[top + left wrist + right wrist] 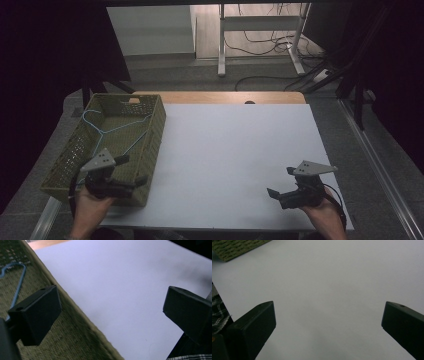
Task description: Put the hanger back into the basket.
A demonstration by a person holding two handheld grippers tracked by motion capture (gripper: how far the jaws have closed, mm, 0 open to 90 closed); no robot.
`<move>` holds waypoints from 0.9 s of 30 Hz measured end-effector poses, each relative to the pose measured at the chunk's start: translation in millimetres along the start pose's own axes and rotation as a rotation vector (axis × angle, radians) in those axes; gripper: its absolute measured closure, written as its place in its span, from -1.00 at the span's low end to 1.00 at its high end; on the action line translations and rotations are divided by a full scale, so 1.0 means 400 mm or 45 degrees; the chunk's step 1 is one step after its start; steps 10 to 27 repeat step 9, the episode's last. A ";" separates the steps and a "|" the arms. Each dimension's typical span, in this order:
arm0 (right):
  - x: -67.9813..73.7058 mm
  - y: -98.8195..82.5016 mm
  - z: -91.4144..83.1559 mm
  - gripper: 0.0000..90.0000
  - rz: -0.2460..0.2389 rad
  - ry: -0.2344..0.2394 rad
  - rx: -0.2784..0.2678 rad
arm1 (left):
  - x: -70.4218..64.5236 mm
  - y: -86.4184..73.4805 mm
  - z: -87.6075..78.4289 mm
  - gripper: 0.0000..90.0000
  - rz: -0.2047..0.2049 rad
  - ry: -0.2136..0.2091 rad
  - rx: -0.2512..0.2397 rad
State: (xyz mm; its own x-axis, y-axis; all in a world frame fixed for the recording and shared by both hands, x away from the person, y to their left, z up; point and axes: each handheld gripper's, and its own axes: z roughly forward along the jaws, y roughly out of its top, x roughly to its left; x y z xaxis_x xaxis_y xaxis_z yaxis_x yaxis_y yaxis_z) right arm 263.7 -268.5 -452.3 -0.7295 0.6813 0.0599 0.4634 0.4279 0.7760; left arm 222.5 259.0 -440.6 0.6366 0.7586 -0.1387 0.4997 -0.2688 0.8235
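An olive woven basket (159,120) stands at the table's left, and a light blue wire hanger (112,131) lies flat inside it. My left gripper (134,170) hovers open over the basket's near right corner. In the left gripper view its jaws (112,307) stand wide apart, one over the basket's floor by the hanger (18,282), the other over the white tabletop, with the basket wall (82,322) running below between them. My right gripper (279,181) rests open near the table's front right, with bare white surface between its jaws (328,320).
The white tabletop (235,150) stretches from the basket to the right edge. A corner of the basket (237,247) shows far off in the right gripper view. Behind the table stand a desk frame (260,45) and loose cables on the floor.
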 end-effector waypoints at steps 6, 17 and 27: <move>-0.002 -0.010 0.010 -1.00 -0.011 -0.008 0.036 | -0.012 -0.042 0.032 -0.98 0.030 0.019 0.088; -0.001 -0.011 0.013 -1.00 -0.023 -0.008 0.046 | -0.009 -0.039 0.031 -0.98 0.032 0.023 0.085; -0.001 -0.011 0.013 -1.00 -0.023 -0.008 0.046 | -0.009 -0.039 0.031 -0.98 0.032 0.023 0.085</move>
